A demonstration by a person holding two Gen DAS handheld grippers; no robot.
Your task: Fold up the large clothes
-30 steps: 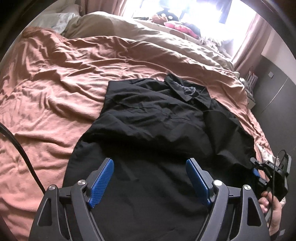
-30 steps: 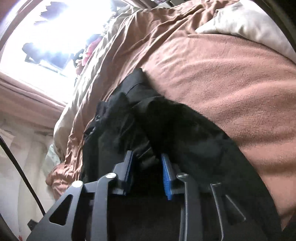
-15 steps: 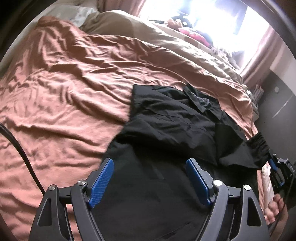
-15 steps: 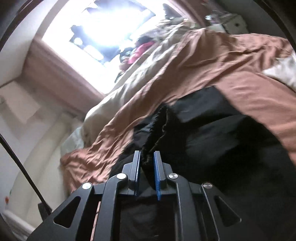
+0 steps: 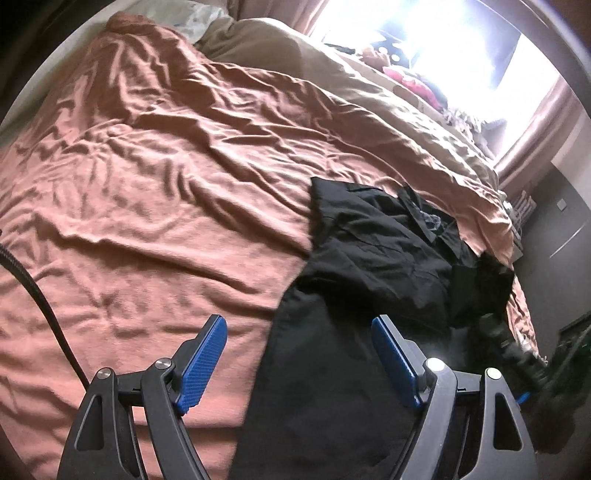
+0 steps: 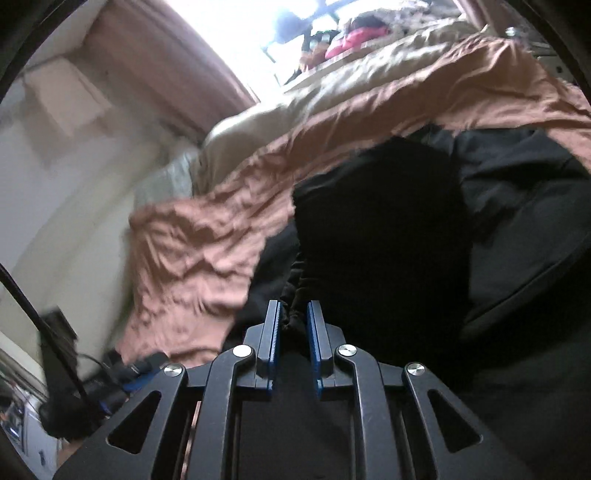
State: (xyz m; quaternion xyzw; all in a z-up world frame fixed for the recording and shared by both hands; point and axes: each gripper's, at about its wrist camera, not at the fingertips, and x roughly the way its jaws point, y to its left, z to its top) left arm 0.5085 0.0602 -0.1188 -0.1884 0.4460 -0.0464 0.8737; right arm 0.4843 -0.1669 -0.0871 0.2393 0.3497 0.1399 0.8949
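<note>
A black collared shirt (image 5: 376, 258) lies on the pink-brown bed sheet (image 5: 166, 184), partly folded, collar toward the window. My left gripper (image 5: 299, 325) hovers open over the shirt's near left edge, one blue pad over the sheet and the other over black cloth, with nothing gripped. My right gripper (image 6: 294, 310) is shut on a bunched fold of the shirt (image 6: 376, 229), which rises dark from between the pads. In the left wrist view the right gripper (image 5: 495, 328) shows blurred at the shirt's right side, with the cloth pulled up to it.
A beige duvet (image 5: 369, 85) lies along the far side of the bed under a bright window (image 5: 461, 48). A pillow (image 5: 192, 11) sits at the head. A black cable (image 5: 44, 288) hangs at the left. Dark cabinets (image 5: 565, 236) stand past the bed's right edge.
The right gripper's jaws closed onto the black cloth, then it rolled and carried the cloth up and sideways. The left gripper slid left, so the shirt now sits to the right in its view.
</note>
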